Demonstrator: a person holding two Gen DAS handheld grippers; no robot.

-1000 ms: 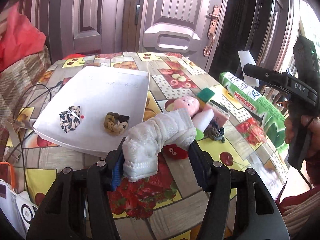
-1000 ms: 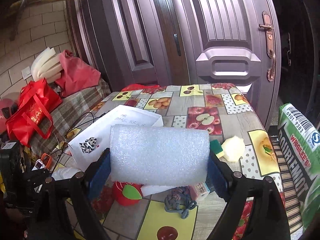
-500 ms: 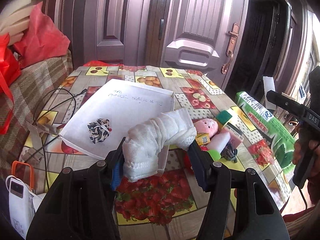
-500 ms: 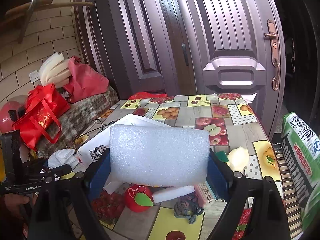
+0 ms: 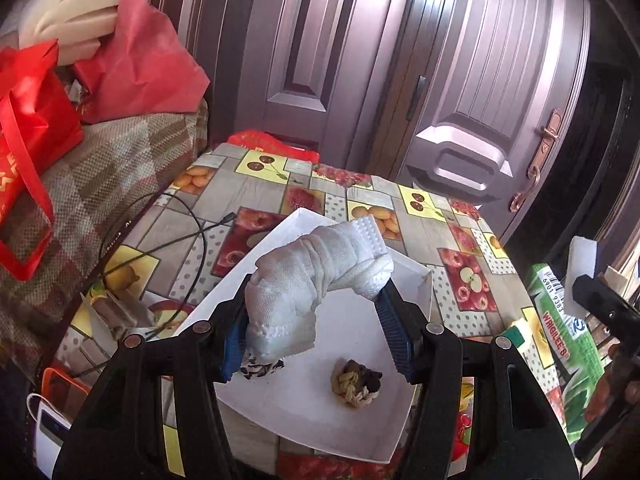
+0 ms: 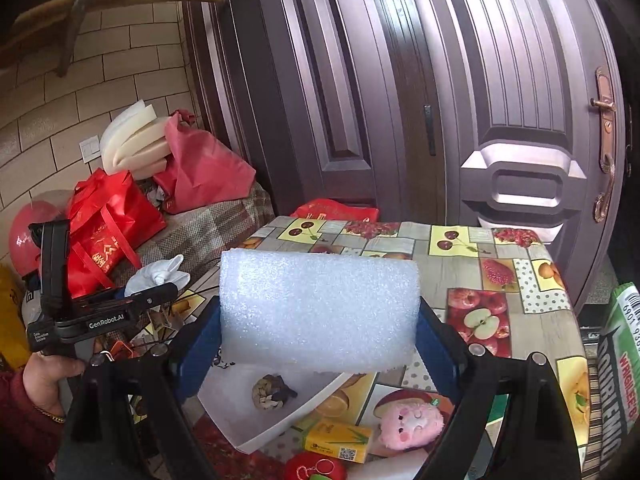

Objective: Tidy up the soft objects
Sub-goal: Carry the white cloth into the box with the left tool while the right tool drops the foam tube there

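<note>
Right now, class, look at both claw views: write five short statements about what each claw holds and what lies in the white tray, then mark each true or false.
1. The left claw grips a white cloth. True.
2. The right claw is empty. False: it is shut on a white foam block.
3. A braided brown knot lies in the white tray. True.
4. The pink plush lies in the tray. False: it lies on the tablecloth beside it.
5. The foam block rests on the table. False: it is held above it.
</note>
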